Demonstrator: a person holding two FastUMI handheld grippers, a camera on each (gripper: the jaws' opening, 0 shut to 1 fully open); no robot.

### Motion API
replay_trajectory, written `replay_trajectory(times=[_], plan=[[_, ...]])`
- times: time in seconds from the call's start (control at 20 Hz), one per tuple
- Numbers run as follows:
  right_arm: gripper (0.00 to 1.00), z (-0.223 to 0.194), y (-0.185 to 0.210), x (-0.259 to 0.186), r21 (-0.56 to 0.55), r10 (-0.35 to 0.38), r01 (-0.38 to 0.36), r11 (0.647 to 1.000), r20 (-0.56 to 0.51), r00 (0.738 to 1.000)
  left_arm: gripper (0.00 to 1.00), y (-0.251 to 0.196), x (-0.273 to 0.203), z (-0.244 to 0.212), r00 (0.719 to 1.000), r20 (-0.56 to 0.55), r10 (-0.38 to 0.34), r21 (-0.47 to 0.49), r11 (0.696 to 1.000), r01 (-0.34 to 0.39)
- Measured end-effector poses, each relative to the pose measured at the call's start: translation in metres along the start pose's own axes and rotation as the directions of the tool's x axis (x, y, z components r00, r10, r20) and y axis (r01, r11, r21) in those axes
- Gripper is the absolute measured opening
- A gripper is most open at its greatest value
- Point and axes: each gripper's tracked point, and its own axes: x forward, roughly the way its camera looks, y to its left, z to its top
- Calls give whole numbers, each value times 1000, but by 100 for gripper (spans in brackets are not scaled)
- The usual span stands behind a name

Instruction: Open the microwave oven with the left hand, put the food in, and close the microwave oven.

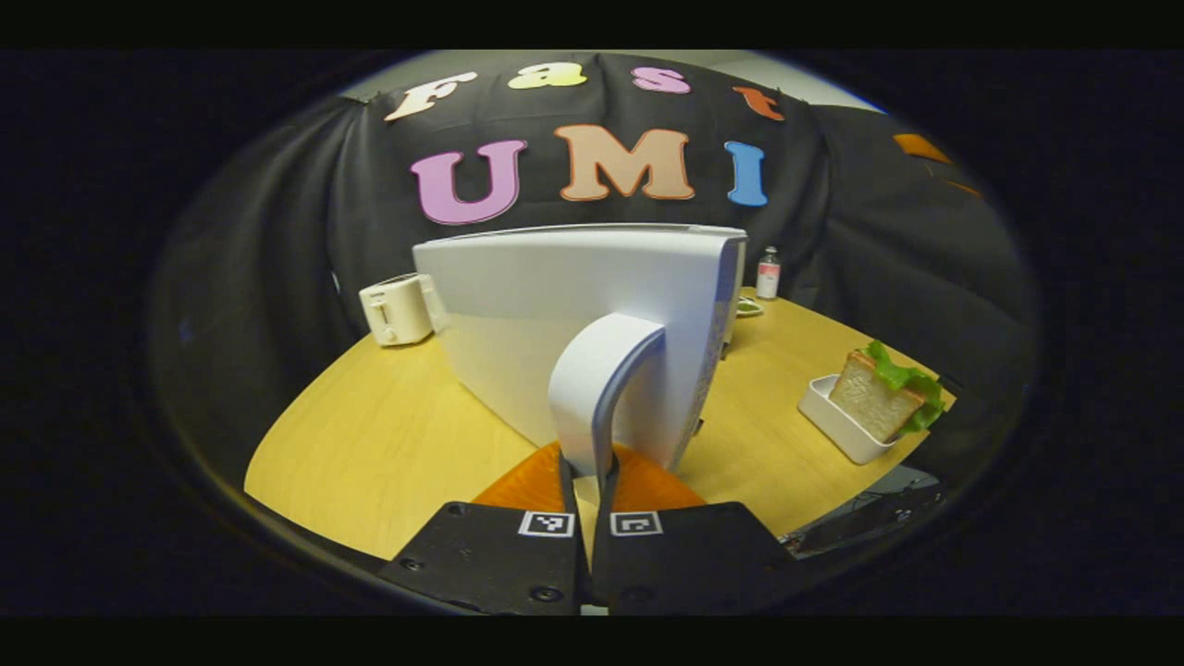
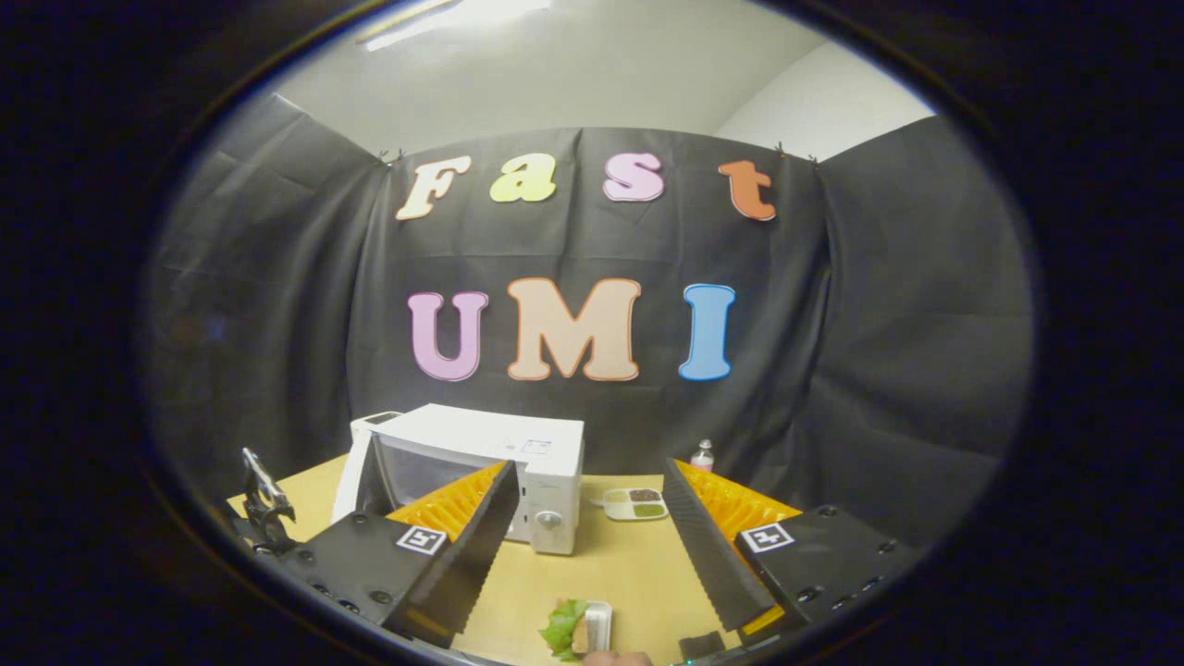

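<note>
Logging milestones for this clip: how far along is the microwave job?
Done: the white microwave's door is swung partly open. In hand: the left gripper is shut on the door's curved white handle. Left: the sandwich with lettuce in its white tray sits on the wooden table; the right gripper hangs open above it. Loading and closing remain.

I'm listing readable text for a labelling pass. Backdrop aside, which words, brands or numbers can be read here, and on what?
Nothing reads clearly.
sticker on top of the microwave: too small to read.
control panel print: blurred.
bottle label: blurred.
square markers on the left claw: black-and-white patterns, no words.
</note>
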Motion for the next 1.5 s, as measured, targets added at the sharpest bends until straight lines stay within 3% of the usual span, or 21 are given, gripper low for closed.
replay_trajectory(times=[0.25, 0.4, 1.05, 1.1, 1.3, 1.5], plan=[[96, -2, 28, 8, 5, 63, -63, 998, 1, 998, 0, 61, -23, -18, 987, -27, 156, -57, 986, -158], [96, -7, 39, 9, 10, 87, -87, 996, -11, 996, 0, 74, -30, -22, 987, -37, 157, -118, 980, -161], [96, -18, 37, 5, -16, 75, -75, 997, -37, 997, 2, 73, -31, -25, 990, -43, 131, -128, 982, -136], [96, -22, 36, 6, -16, 71, -72, 997, -46, 996, 7, 74, -30, -24, 991, -44, 128, -134, 982, -133], [97, -43, 36, 8, 3, 66, -66, 998, -94, 993, 72, 79, -28, -27, 990, -53, 134, -143, 980, -140], [97, -70, 36, 8, -16, 65, -68, 998, -141, 988, 85, 83, -28, -25, 988, -50, 145, -150, 977, -151]])
